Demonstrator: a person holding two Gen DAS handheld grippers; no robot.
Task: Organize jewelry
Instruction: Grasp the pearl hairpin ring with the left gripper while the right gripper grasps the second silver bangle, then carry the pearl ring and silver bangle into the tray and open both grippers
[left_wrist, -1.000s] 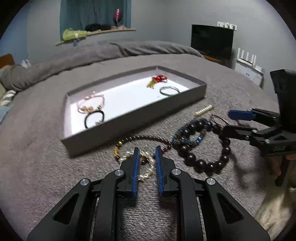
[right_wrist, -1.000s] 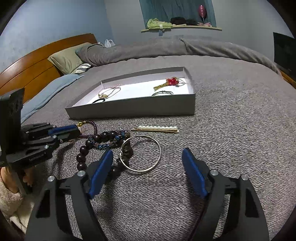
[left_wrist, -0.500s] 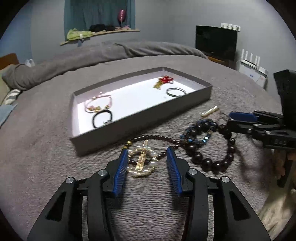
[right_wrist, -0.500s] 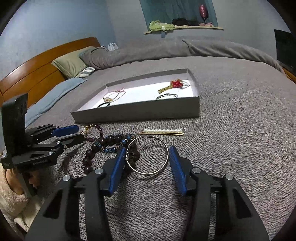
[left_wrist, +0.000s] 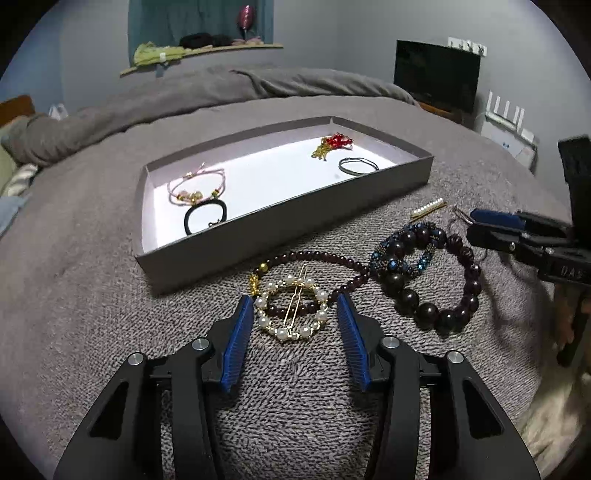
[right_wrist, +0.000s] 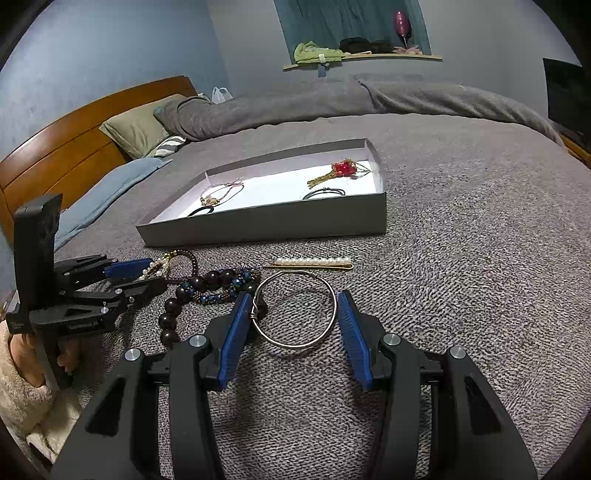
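A grey tray (left_wrist: 295, 218) lies on the bed and holds a pink bracelet (left_wrist: 197, 182), a black hair tie (left_wrist: 205, 219), a red-gold ornament (left_wrist: 332, 144) and a thin dark band (left_wrist: 358, 164). In front lie a pearl ring clip (left_wrist: 291, 312), a dark red bead string (left_wrist: 314, 258), a blue bead bracelet (left_wrist: 410, 251) and a large dark bead bracelet (left_wrist: 436, 291). My left gripper (left_wrist: 295, 310) is open with its tips either side of the pearl clip. My right gripper (right_wrist: 293, 306) is open around a silver hoop (right_wrist: 295, 310). A pearl bar clip (right_wrist: 314, 262) lies beyond.
The grey blanket (right_wrist: 480, 258) covers the bed. A wooden headboard (right_wrist: 74, 147) and pillows (right_wrist: 140, 129) are at the left in the right wrist view. A dark TV (left_wrist: 436, 81) stands at the back right. A hand holds each gripper's handle.
My left gripper has opened from nearly shut and now brackets the pearl clip. My right gripper has narrowed from wide open and moved forward around the silver hoop.
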